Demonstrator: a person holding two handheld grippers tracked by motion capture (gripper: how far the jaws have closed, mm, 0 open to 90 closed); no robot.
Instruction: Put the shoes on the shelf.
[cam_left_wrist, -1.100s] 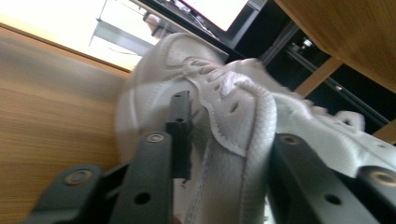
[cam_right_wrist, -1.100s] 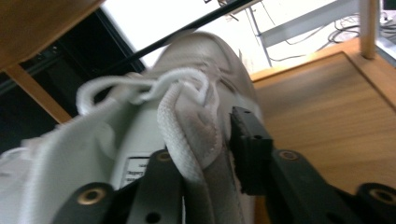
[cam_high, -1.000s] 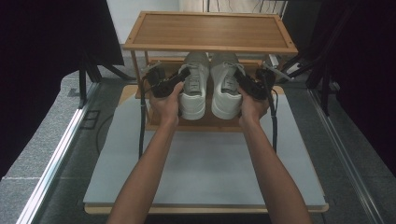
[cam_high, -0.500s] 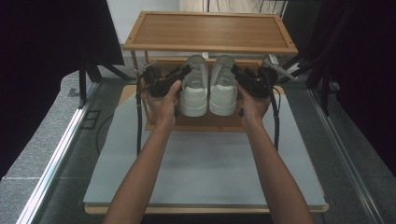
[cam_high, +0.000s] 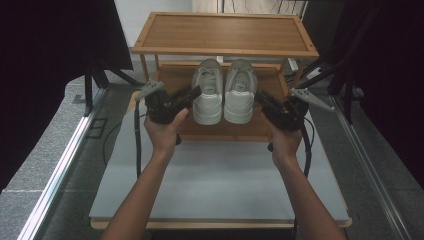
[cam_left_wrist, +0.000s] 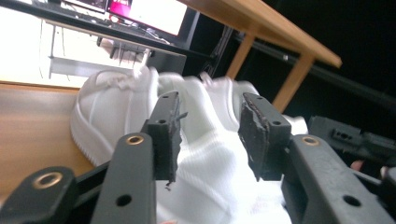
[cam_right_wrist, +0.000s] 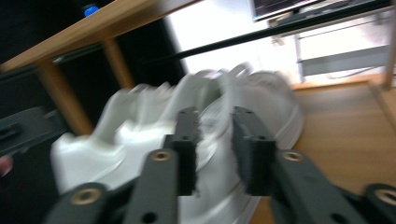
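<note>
Two white sneakers, the left one (cam_high: 208, 92) and the right one (cam_high: 240, 92), stand side by side on the lower shelf (cam_high: 172, 75) of a wooden rack, toes toward me. My left gripper (cam_high: 196, 91) sits just left of the left shoe, open and apart from it. Just right of the other shoe, my right gripper (cam_high: 260, 96) is open too. In the left gripper view, my left gripper (cam_left_wrist: 210, 105) has nothing between its pads and the white shoes (cam_left_wrist: 112, 112) lie beyond. The right gripper (cam_right_wrist: 215, 116) frames a blurred shoe (cam_right_wrist: 271, 102) with a narrower gap.
The rack's top shelf (cam_high: 225, 32) overhangs the shoes, and its wooden posts (cam_left_wrist: 294, 79) stand at the corners. The rack rests at the far end of a grey table (cam_high: 220, 185). Cables trail from both grippers. Dark screens stand at both sides.
Both grippers were pressed against the shoes' outer sides; they have let go and drawn outward and back. The shoes stay on the lower shelf, slightly farther in.
</note>
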